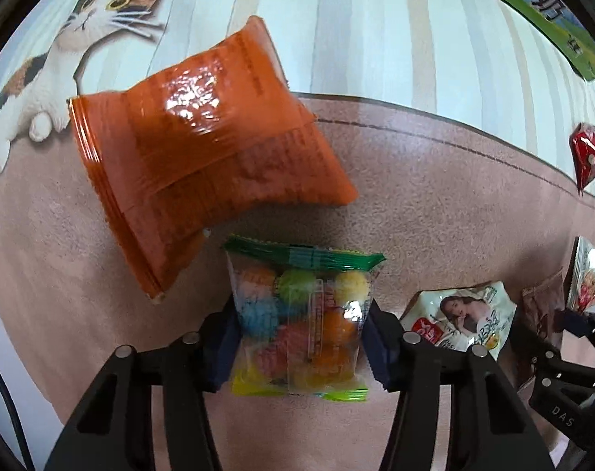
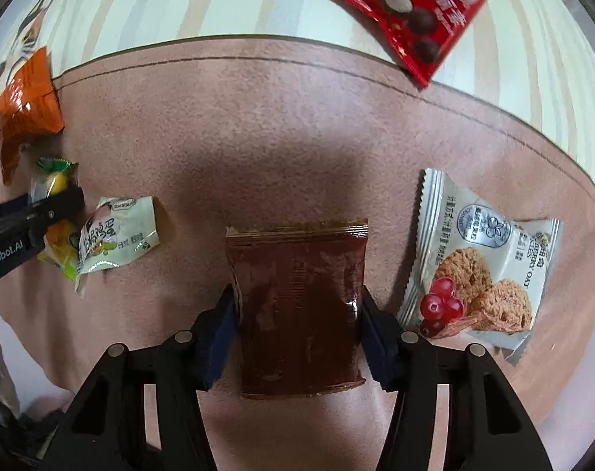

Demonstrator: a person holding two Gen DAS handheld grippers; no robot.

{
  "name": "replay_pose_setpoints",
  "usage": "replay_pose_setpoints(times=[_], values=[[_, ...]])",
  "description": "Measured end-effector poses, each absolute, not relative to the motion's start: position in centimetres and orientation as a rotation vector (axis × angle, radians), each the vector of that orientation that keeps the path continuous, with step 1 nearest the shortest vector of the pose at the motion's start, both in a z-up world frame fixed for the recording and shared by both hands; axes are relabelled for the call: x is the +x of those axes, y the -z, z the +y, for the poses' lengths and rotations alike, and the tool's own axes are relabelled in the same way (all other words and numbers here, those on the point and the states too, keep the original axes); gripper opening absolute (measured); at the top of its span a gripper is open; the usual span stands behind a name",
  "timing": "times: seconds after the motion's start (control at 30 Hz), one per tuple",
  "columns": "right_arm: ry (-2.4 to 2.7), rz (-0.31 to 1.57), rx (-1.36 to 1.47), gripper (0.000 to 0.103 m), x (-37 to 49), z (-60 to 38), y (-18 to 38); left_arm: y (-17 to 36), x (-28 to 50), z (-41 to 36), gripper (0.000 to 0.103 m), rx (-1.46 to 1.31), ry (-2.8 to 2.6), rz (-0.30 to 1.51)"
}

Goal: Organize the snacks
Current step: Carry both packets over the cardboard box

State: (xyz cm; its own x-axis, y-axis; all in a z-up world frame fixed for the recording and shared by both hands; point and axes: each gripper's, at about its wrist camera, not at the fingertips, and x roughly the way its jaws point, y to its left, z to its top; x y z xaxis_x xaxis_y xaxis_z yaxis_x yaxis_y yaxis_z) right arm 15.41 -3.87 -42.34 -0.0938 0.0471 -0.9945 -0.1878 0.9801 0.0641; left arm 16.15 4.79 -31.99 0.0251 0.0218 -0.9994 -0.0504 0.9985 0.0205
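Left gripper point(image 1: 299, 337) jaws pinch the clear candy bag point(image 1: 299, 322); right gripper point(image 2: 297, 333) jaws pinch the brown packet point(image 2: 297, 306).

This looks like a home, most likely a living or dining spot. The bench point(image 2: 281, 125) wears a printed cover, the sort laid over a family table: a pinkish-brown panel with a dark stitched-looking line, bordered by pale stripes point(image 1: 356, 31) in cream, blue and beige, and a cartoon calico cat point(image 1: 61, 51) stretched along one edge. Small shop-bought snack packets point(image 2: 478, 259) lie scattered over it, everyday treats rather than stock on a shelf.
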Motion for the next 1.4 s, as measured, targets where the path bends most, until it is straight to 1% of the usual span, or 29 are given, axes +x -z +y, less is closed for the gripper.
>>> replay_pose_setpoints(times=[0.2, 0.27, 0.37, 0.43, 0.57, 0.73, 0.83, 0.93, 1.07, 1.13, 1.23, 1.3, 1.4], values=[[-0.195, 1.646, -0.101, 0.060, 15.0, -3.6, 42.4, 31.7, 15.4, 3.3, 0.051, -0.022, -0.050, 1.546], [-0.194, 1.644, -0.099, 0.060, 14.8, -4.2, 42.2, 32.3, 16.4, 5.4, 0.050, -0.021, -0.048, 1.545], [-0.195, 1.641, -0.095, 0.060, 14.5, -5.0, 42.0, 32.0, 16.5, 4.4, 0.049, -0.019, -0.045, 1.544], [-0.201, 1.635, -0.083, 0.060, 14.7, -6.1, 41.6, 33.8, 16.7, 6.0, 0.048, -0.020, -0.041, 1.543], [-0.224, 1.611, -0.030, 0.059, 14.8, -7.0, 40.2, 31.3, 16.0, 6.6, 0.045, -0.086, -0.005, 1.536], [-0.269, 1.505, 0.037, 0.059, 14.7, -8.5, 35.5, 25.4, 15.0, 6.7, 0.045, -0.119, 0.066, 1.443], [-0.302, 1.426, 0.080, 0.059, 15.1, -9.4, 31.3, 21.1, 15.3, 6.5, 0.045, -0.133, 0.108, 1.373], [-0.343, 1.346, 0.122, 0.059, 16.2, -10.4, 26.8, 16.9, 16.8, 6.0, 0.045, -0.175, 0.169, 1.317], [-0.383, 1.197, 0.155, 0.059, 18.9, -11.3, 19.7, 12.4, 20.7, 5.2, 0.045, -0.273, 0.282, 1.281], [-0.390, 1.137, 0.169, 0.059, 20.6, -10.9, 16.8, 10.8, 23.3, 4.7, 0.045, -0.300, 0.328, 1.258], [-0.372, 1.038, 0.162, 0.059, 23.9, -11.0, 13.1, 9.0, 28.0, 3.5, 0.045, -0.268, 0.359, 1.225], [-0.338, 1.003, 0.142, 0.059, 26.4, -11.1, 12.1, 8.3, 31.5, 2.8, 0.045, -0.262, 0.370, 1.218], [-0.299, 1.010, 0.139, 0.059, 30.4, -11.4, 12.5, 9.3, 36.3, 2.1, 0.045, -0.291, 0.388, 1.270]])
